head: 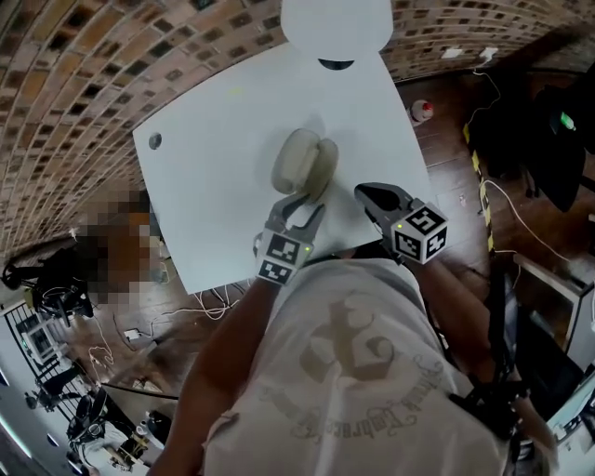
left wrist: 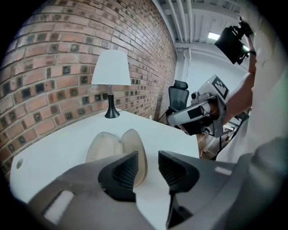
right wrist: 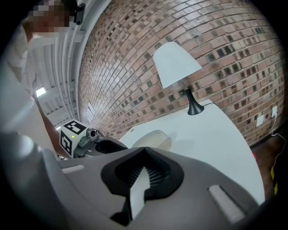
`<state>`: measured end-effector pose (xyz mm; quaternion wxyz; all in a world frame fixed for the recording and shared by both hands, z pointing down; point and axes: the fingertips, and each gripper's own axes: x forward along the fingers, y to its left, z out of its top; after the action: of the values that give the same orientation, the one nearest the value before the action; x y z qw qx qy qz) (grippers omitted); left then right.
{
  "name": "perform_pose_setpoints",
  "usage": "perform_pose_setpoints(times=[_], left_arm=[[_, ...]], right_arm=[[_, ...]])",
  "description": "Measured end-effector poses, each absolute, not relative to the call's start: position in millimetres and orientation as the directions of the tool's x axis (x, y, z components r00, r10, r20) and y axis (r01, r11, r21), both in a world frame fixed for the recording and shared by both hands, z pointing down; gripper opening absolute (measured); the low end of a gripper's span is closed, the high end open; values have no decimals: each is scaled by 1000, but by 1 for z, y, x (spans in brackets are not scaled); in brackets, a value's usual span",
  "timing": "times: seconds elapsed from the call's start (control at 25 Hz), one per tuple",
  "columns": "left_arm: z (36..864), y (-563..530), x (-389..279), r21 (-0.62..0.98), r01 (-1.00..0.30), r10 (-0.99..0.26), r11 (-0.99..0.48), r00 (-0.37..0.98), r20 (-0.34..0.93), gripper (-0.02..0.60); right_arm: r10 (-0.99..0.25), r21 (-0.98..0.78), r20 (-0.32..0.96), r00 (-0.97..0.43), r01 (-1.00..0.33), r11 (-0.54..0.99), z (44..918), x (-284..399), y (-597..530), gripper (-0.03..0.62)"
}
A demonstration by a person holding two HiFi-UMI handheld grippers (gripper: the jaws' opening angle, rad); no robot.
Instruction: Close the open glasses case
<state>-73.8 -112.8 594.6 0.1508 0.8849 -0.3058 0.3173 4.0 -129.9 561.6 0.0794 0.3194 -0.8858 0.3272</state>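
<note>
A beige glasses case [head: 302, 163] lies open on the white table [head: 214, 130], its two shells spread apart at the hinge. In the left gripper view the case [left wrist: 114, 150] sits just beyond the left finger, one shell flat and the other tilted up. My left gripper [head: 302, 206] hovers at the case's near end, open, with only bare table between its pads [left wrist: 148, 164]. My right gripper [head: 367, 193] hangs to the right of the case, shut and holding nothing. In the right gripper view the case [right wrist: 153, 138] lies ahead of the closed tips [right wrist: 144, 155], apart from them.
A table lamp [head: 337, 28] with a white shade and black foot stands at the table's far edge. A brick wall [left wrist: 54, 58] runs behind the table. The near table edge [head: 242, 274] is close to the person's body. Cables and gear lie on the wooden floor [head: 483, 186] to the right.
</note>
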Motion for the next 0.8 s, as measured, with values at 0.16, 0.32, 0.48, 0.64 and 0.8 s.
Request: perform_pose_setpoints(times=[0.16,0.32,0.48,0.64,0.8], left_arm=[[620,-112,-70,55,-625,-399,-778,560,727,183],[650,-116,-67,1,-597,-363,-802,489,793,183],[661,-122,-68,-36,-611,-370,-791,430,823,170],[660,-124,-72,-51,-633,-385,-772,403,830,71],[649,-125,-73,-6,-668,-394,-744,431,812,44]], right_arm=[[-533,-535,351,-770,-632,561,564,16,-131,8],[-550,-544,354,-756,-645,537,566,26,-129,8],[-561,-554,357,-747,-653,517,569,38,-128,8],[-574,-559,362,-735,-664,497,572,46,-131,8],[-569,-562,363,-738,-660,498,574,44,-134,8]])
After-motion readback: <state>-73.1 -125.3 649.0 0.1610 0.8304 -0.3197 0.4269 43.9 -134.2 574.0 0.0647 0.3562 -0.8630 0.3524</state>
